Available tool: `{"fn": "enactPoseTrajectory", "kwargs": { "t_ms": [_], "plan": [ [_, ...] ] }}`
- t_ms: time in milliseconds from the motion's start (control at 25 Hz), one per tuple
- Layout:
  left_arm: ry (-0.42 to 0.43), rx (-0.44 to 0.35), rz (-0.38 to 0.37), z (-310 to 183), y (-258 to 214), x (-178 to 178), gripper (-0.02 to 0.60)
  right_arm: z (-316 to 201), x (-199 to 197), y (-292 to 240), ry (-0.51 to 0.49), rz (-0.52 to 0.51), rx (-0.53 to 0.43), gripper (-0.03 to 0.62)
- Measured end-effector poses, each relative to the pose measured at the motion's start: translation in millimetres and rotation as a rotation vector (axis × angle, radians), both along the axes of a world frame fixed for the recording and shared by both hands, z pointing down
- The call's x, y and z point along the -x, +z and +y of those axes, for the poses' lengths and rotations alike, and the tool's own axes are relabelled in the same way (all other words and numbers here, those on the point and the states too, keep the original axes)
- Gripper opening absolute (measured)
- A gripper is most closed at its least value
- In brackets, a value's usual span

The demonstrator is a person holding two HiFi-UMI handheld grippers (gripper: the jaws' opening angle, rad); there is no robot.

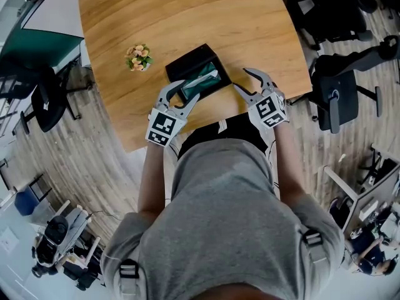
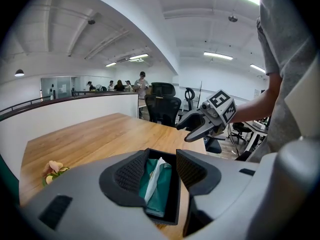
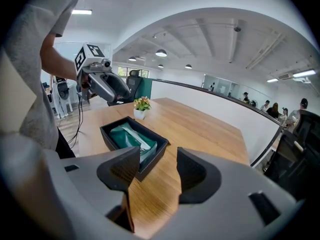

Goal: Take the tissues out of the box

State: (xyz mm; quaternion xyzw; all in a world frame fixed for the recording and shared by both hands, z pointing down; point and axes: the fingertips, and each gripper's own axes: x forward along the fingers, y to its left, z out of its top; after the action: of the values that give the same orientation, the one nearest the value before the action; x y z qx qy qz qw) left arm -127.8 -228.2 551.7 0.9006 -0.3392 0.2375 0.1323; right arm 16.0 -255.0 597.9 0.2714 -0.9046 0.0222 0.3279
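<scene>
Wooden table (image 1: 250, 30) in an open office, with desk chairs standing round it, carries two items only: a small flower pot (image 1: 139, 57) and, just beside it toward the person, a black box (image 1: 187, 58). Tissue pack (image 1: 201, 85), green with a white sheet showing along its top, lies inside the box and has not been lifted. Left gripper (image 1: 187, 91) is wide open and holds nothing; from the head view its tips stand over the near end of the box, and its own view shows the pack framed in the gap between the jaws, lower down and apparently not yet touched. Right gripper (image 1: 242, 79) is likewise wide open and empty; it hangs just beside the right side of the box, and its own view shows bare wood between the jaws with the box off to the left. Finding on the governing relation: the pack's long axis appears to run roughly along the line in which the left gripper points, from the near left of the box to its far right, so the left jaws straddle the pack across its narrow width. Left gripper is judged the nearer and better placed to descend and close on the white sheet. Right gripper is judged placed to steady the box wall, though it must first shift leftward.
</scene>
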Motion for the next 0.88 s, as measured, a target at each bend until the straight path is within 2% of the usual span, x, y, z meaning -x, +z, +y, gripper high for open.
{"fn": "enactPoseTrajectory", "kwargs": {
  "t_ms": [480,760,880],
  "plan": [
    [0.01,0.056,-0.021,-18.0,25.8,-7.3,0.207,-8.8,-17.9,13.1,0.006,0.022,0.039,0.241],
    [0.045,0.098,-0.091,-19.6,57.5,-17.8,0.209,-7.2,-26.6,24.0,0.002,0.025,0.065,0.241],
    [0.061,0.107,-0.119,-22.2,67.5,-21.3,0.209,-12.0,-27.1,19.5,0.014,-0.015,0.074,0.242]
  ]
}}
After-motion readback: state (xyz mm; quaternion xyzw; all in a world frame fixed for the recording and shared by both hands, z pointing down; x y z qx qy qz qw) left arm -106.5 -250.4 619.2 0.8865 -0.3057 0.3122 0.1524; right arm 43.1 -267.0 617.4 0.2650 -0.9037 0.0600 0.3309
